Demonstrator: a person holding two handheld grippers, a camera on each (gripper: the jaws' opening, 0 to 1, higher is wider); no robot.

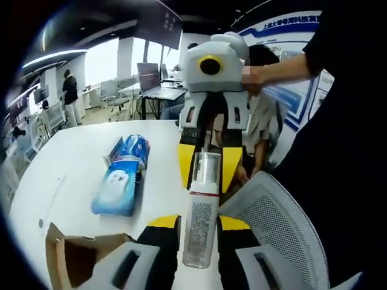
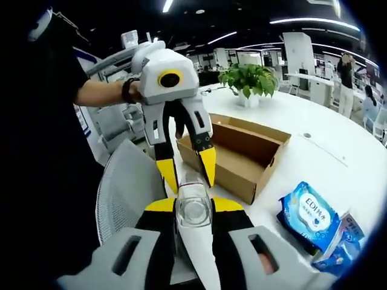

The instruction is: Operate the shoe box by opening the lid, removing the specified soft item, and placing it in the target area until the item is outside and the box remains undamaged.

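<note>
Both my grippers met on one clear spray bottle (image 1: 201,211). Right gripper (image 2: 193,208) pinched its body between the yellow tips, cap end toward the lens, while my left gripper (image 2: 188,168) – seen at twelve o'clock – closed its tips around the far end. On the white table (image 2: 326,154), the brown shoe box (image 2: 242,154) sat open at one o'clock – blue soft packs (image 2: 317,223) lay outside it at four o'clock.

light: bright, ceiling strips, window glare | focus: mostly sharp | edges: strong fisheye bending
</note>
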